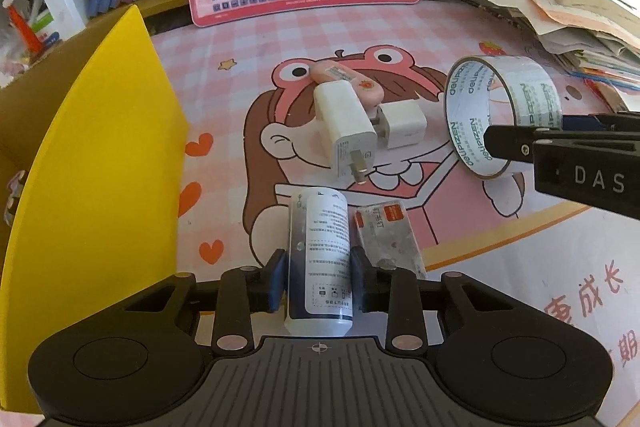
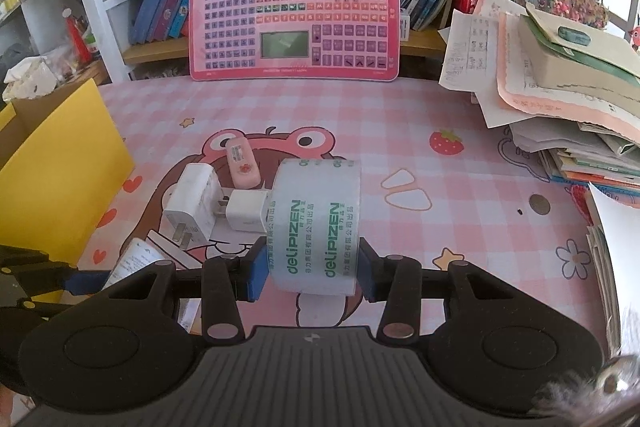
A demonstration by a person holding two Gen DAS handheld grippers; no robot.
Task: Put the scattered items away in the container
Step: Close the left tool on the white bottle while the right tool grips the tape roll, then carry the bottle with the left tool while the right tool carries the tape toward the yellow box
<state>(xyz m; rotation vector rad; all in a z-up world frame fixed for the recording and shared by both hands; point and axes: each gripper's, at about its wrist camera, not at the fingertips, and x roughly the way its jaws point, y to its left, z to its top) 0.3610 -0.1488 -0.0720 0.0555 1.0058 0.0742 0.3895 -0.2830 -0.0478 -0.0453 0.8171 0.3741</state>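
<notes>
Left wrist view. The left gripper (image 1: 319, 281) is clenched on a white cylindrical bottle (image 1: 320, 259), its 2 blue pads pressing the bottle's sides near the lower end; the bottle points forward along the fingers, its printed label facing up. Just right of the right finger lies a small flat staple box (image 1: 388, 239) with an orange label, close against the bottle. Ahead of the fingertips sit 2 white chargers: the larger charger (image 1: 346, 125) with its prongs pointing back toward the gripper, and the smaller charger (image 1: 402, 125) just to its right, touching it. A pink eraser (image 1: 348, 83) lies across their far ends. To the left of the gripper stands the yellow-lined cardboard box (image 1: 92, 163), open at the top. All items rest on a pink cartoon desk mat (image 1: 224, 59).

Right wrist view. The right gripper (image 2: 313, 267) grasps a roll of clear tape (image 2: 316, 223) standing on its edge, 1 blue pad against each flat side, the printed band facing the camera. The same 2 chargers lie ahead and to the left of the fingers, the smaller one touching the roll. A coin (image 2: 539, 205) lies on the mat well to the right. A pink learning board (image 2: 294, 7) leans against the bookshelf at the far edge, and a stack of papers (image 2: 560, 99) stands ahead to the right.
</notes>
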